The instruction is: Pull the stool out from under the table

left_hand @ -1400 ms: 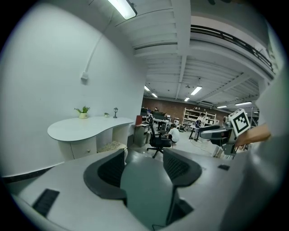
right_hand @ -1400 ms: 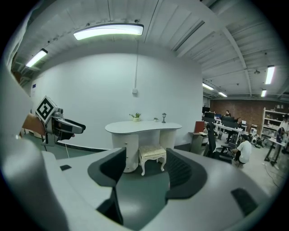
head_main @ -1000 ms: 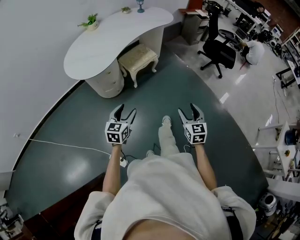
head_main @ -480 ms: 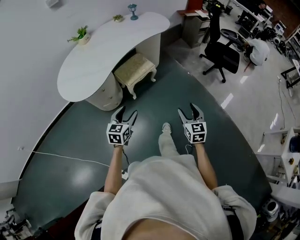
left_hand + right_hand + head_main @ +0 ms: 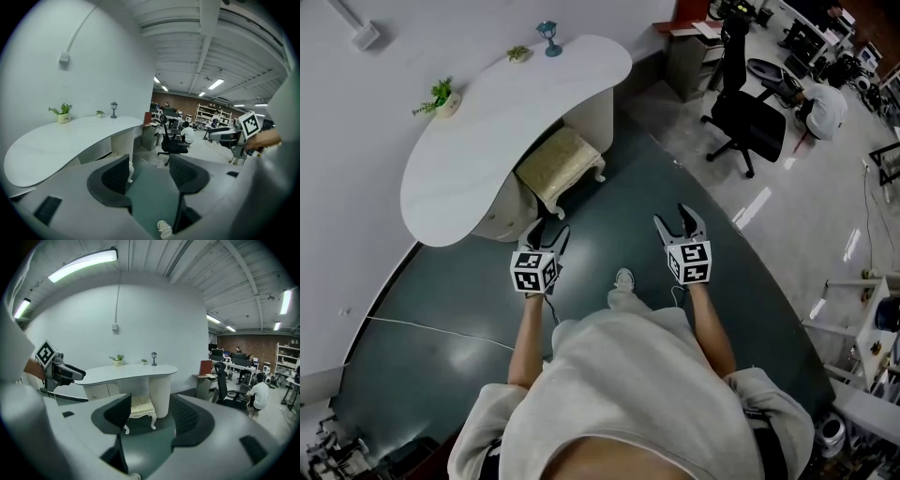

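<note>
The cream cushioned stool [image 5: 555,159] with curved white legs stands half under the far counter [image 5: 487,122]. The left tool [image 5: 549,228] and right tool [image 5: 678,217] are open and hold nothing.

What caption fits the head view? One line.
Person faces a white table, cream stool partly under it; left gripper and right gripper open, empty.

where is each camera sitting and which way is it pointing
Head view: on the person's head, looking steeply down at the floor, table and stool; shows torso, both forearms, left gripper, right gripper and a shoe.
Left gripper view: on the left gripper, looking along its open jaws past the table's end towards an office chair; the right gripper shows at right.
Right gripper view: on the right gripper, facing the stool, far off beyond its open jaws; the left gripper shows at left.
Shared: both gripper views take in the table, and each shows the other gripper.
</note>
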